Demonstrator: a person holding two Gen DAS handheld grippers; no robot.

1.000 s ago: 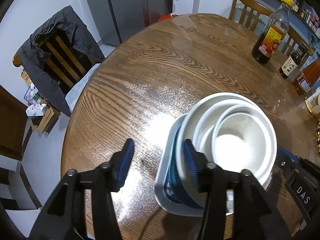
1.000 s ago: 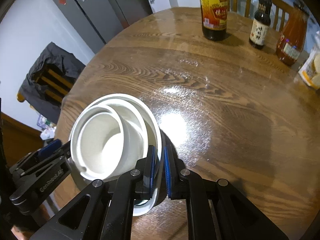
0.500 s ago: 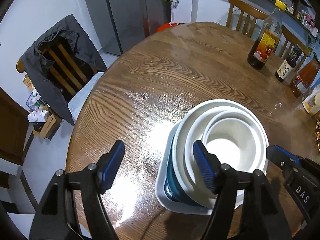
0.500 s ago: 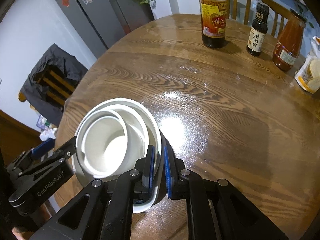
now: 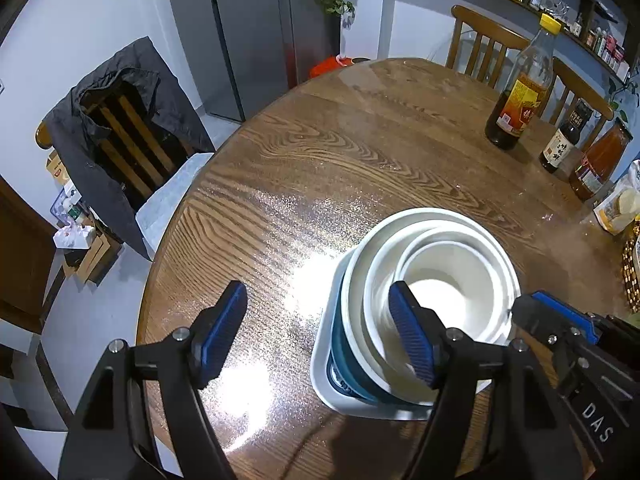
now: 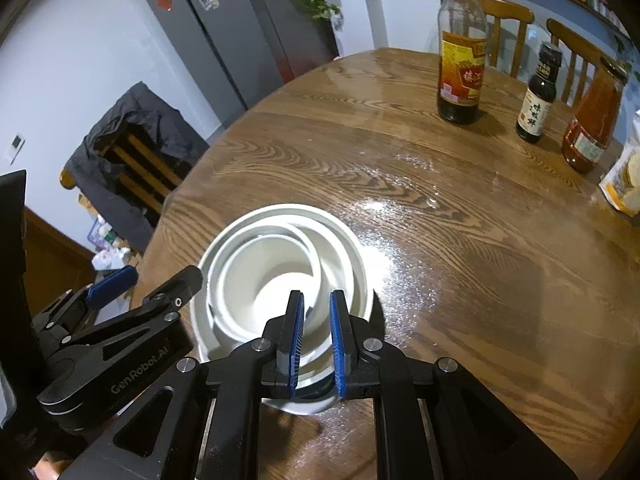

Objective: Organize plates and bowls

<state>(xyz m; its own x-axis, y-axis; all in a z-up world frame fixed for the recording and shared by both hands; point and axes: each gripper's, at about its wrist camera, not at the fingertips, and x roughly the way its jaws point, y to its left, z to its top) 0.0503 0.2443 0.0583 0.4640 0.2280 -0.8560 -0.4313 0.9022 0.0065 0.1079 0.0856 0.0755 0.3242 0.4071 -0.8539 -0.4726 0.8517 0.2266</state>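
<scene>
Looks like the stacking part is basically done here. There's one tidy stack of bowls (image 5: 436, 300) near the edge of the round wooden surface (image 5: 360, 168): three white bowls nested one inside the other, sitting in a teal bowl, and all of that resting on a white plate (image 5: 320, 368) with rounded corners. I can't spot any other loose plate or bowl in either view, so my guess is the job is at or near its end, maybe just backing off or shifting the stack somewhere.

The left tongs (image 5: 320, 332) have just been opening and now stand wide, released, with nothing pinched. The left-hand pad hangs over bare wood; the other one sits in front of the stack's near rim, not pressing on it as far as I can tell.

The right tongs (image 6: 316, 332) are nearly clenched, only a narrow slot between the blue pads. They hang just above the near side of the stack, and through the slot you see white bowl wall, but it looks like it's below the pads, not gripped.

Sauce bottles (image 6: 460, 60) stand well apart on the far side, out of the way.
</scene>
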